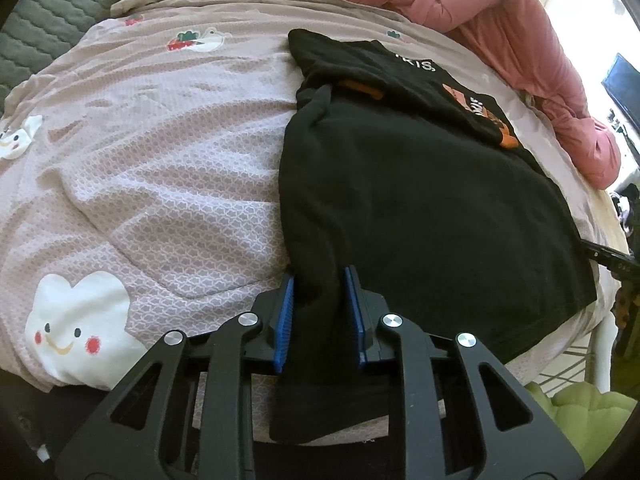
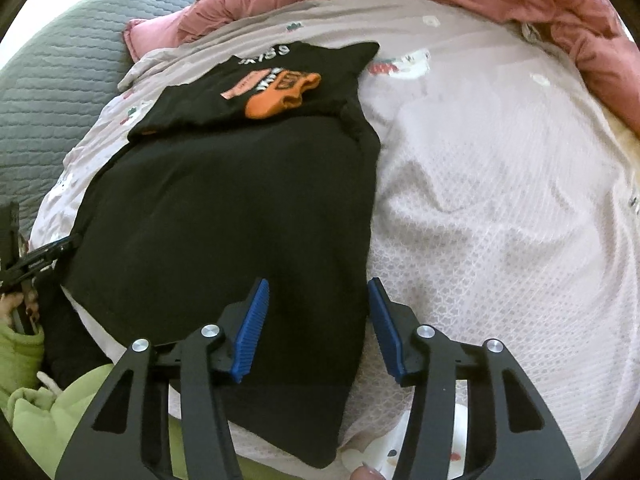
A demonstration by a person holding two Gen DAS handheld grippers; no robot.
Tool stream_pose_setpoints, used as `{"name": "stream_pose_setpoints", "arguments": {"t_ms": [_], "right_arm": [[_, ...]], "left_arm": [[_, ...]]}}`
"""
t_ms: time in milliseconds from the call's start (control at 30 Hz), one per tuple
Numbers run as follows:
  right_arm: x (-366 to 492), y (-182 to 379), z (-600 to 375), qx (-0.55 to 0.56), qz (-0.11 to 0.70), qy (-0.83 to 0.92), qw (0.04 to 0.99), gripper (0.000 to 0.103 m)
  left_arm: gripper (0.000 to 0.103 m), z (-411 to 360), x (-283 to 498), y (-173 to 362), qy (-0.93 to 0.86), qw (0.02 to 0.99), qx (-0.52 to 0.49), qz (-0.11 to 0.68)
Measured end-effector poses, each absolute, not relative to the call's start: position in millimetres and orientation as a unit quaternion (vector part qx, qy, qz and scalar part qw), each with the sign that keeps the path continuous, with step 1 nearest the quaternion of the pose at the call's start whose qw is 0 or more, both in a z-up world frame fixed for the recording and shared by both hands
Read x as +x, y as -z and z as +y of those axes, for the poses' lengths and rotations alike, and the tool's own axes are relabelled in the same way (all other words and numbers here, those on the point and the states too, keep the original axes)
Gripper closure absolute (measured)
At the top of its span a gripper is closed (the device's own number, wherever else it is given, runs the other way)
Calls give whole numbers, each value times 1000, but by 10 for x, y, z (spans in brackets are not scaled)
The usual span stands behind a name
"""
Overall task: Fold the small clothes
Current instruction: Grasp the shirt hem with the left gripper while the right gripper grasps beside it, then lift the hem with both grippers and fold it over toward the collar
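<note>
A small black T-shirt [image 1: 420, 184] with an orange and white print lies on the pink patterned bed cover [image 1: 160, 160]. Its far part is folded over, print up [image 2: 276, 88]. My left gripper [image 1: 320, 276] has its blue pads about the shirt's near left edge, where the cloth bunches between them; the jaws stand narrowly apart. My right gripper [image 2: 318, 286] is open over the shirt's [image 2: 240, 208] near right edge, the cloth lying between and below its fingers. The other gripper's tip shows at the shirt's left edge [image 2: 44, 254] in the right wrist view.
A pink quilt [image 1: 500, 28] is heaped along the far side of the bed. A grey quilted surface [image 2: 52, 92] lies to the far left. A green garment [image 2: 40, 396] lies below the bed's near edge. A white cartoon print [image 1: 76, 316] marks the cover.
</note>
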State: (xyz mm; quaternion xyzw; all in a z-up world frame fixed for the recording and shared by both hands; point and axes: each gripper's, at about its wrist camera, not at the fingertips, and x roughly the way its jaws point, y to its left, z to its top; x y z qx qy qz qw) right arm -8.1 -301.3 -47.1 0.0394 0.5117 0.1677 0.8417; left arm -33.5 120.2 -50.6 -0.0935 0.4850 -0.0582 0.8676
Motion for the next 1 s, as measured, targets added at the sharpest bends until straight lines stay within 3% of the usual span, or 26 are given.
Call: {"name": "stream_pose_setpoints", "arguments": {"t_ms": [200, 300, 400, 567, 1000], "right_arm": [[-65, 522, -3098, 81, 510, -182, 837, 56], [-68, 517, -3064, 85, 509, -204, 832, 79], [-68, 479, -3047, 89, 501, -215, 833, 89], [-72, 308, -3069, 100, 474, -231, 843, 92], [227, -140, -3100, 132, 383, -248, 880, 92]], "left_arm": [[85, 1203, -315, 530, 57, 865, -95, 489], [85, 1190, -311, 541, 54, 865, -91, 490], [88, 1226, -285, 567, 54, 864, -103, 491], [97, 1214, -325, 477, 55, 872, -106, 475], [98, 1291, -189, -85, 71, 896, -152, 410]]}}
